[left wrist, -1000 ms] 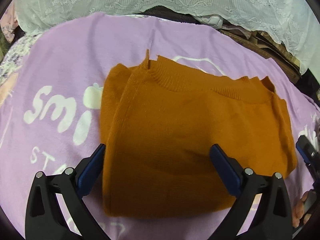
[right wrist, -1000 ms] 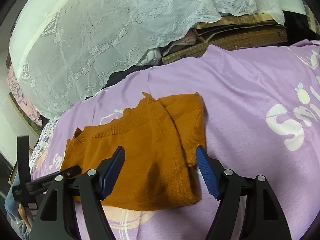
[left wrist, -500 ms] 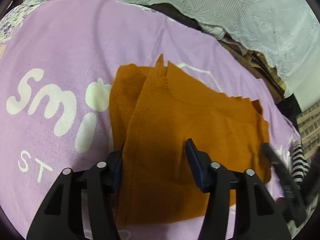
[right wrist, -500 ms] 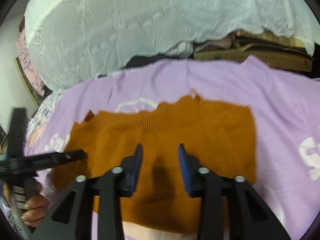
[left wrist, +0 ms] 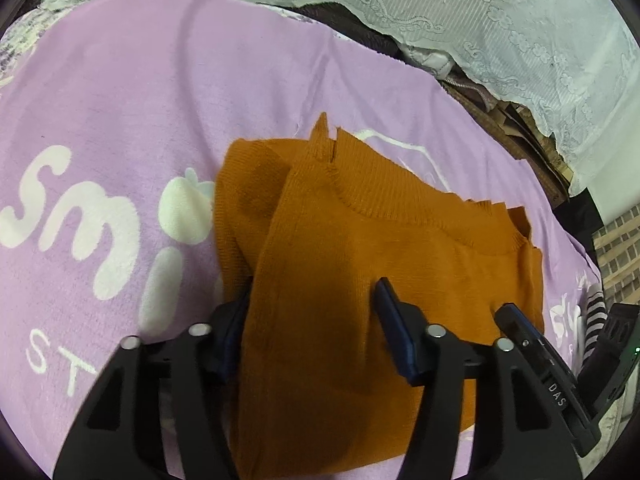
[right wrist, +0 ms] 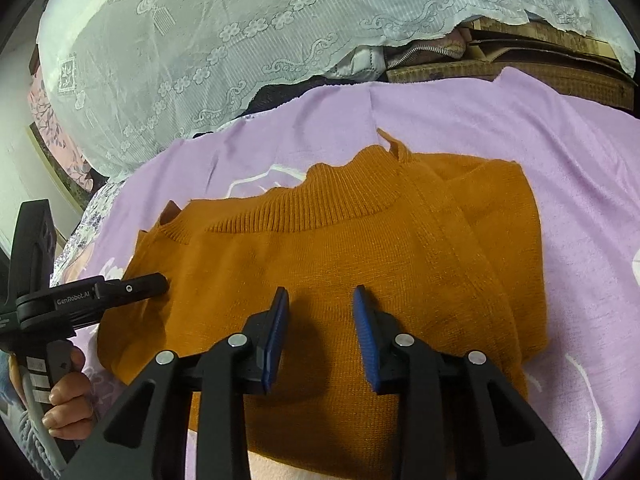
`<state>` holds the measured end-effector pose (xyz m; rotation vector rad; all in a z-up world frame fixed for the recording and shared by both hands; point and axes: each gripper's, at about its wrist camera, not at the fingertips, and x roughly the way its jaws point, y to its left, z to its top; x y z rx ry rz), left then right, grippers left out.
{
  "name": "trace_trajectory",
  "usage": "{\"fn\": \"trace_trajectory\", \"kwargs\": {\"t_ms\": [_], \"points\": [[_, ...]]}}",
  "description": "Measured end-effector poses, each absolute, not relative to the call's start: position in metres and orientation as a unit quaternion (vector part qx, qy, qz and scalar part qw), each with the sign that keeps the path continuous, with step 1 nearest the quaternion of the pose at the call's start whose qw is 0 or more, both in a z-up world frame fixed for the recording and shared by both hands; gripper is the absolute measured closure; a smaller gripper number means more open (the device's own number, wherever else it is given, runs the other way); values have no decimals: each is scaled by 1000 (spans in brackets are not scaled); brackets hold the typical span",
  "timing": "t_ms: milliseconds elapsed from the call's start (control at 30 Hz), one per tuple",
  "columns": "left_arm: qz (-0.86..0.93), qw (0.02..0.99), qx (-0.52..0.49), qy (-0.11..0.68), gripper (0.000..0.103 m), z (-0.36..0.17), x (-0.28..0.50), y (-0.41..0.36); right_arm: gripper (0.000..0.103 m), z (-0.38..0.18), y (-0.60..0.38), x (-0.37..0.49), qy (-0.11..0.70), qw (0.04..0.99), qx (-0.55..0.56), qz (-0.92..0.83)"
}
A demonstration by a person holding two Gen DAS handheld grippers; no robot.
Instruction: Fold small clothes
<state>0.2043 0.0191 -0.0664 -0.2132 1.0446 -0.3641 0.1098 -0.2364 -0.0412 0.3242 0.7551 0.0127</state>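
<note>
- While the orange sweater [right wrist: 340,264] lies flat on the purple sheet [left wrist: 120,92], the left gripper [left wrist: 312,332], jaws just narrowing, straddles a raised fold at its edge; firm grasp unconfirmed.
- Right gripper [right wrist: 320,336] has narrowed mid-garment; pads not visibly pinching.
- Recommend both secure fabric before lifting together.

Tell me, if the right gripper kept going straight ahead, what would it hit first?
Most likely the orange sweater: the right gripper points down at its middle, just below the ribbed collar, though the gap left is unclear.
</note>
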Motion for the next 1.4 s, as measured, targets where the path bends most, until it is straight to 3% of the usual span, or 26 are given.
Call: {"fn": "trace_trajectory", "kwargs": {"t_ms": [67, 167, 1167, 1400], "points": [[-166, 850, -101, 489, 86, -64, 202, 23, 69, -42, -237, 111, 366, 917, 158, 6], [-172, 851, -112, 483, 93, -57, 198, 27, 70, -41, -238, 110, 366, 917, 158, 6], [-142, 882, 19, 448, 94, -10, 158, -53, 61, -14, -240, 97, 345, 921, 177, 34], [-144, 883, 36, 446, 94, -6, 149, -70, 59, -13, -244, 96, 343, 907, 229, 86]]}}
